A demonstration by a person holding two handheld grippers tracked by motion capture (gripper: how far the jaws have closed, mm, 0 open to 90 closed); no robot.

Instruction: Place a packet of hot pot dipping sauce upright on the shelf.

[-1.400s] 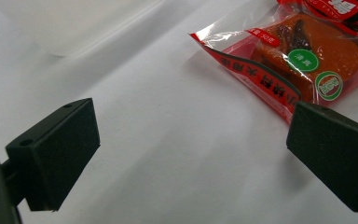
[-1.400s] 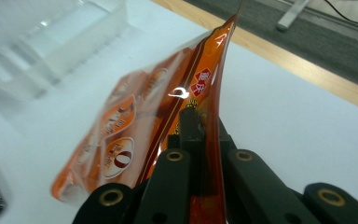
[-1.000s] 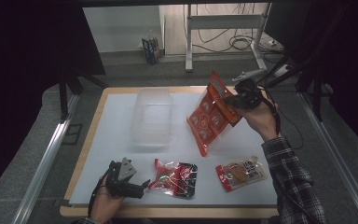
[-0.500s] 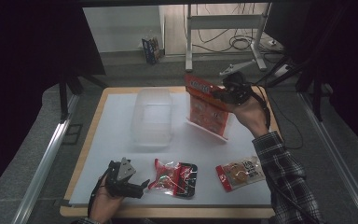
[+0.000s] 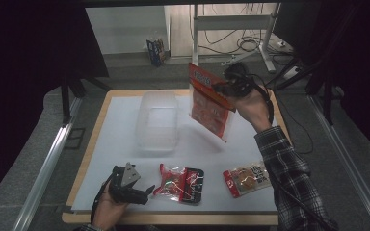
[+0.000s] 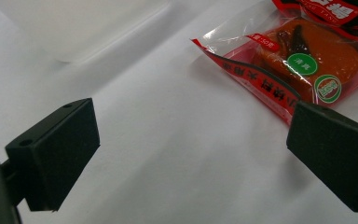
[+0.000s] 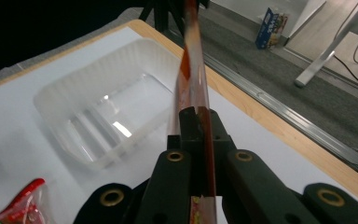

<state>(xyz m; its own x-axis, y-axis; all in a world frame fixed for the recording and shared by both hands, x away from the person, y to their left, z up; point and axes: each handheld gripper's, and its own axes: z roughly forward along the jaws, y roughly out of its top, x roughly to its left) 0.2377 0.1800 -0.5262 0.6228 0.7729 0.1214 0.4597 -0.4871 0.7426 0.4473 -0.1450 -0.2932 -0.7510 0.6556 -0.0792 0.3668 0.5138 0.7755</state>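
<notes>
Right now, near to far from the clear tub (image 5: 158,121): closest to the person, the left gripper (image 5: 147,190) rests on the white sheet (image 5: 125,159) at the near edge, jaws wide apart and holding nothing, pointing at the dark-and-red snack pack (image 5: 180,177) just beside it; the left gripper view puts that pack (image 6: 303,60) ahead and toward the right jaw, not between the jaws. A second small snack pack (image 5: 245,176) lies farther right of it, well apart from the tub. Farther out, the right gripper (image 5: 219,91) is up in the air, jaws clamped on the top edge of the big red bag (image 5: 211,103). Bag hangs off the sheet, long axis running down and tilted, lower end swinging toward the person. The tub lies to the left of the bag, open side up, empty as far as visible; the right gripper view shows the tub (image 7: 107,107) just left of the clamped bag (image 7: 193,79). Likely next move: carry the bag left over the tub and lower it in; right hand is the nearer one.
</notes>
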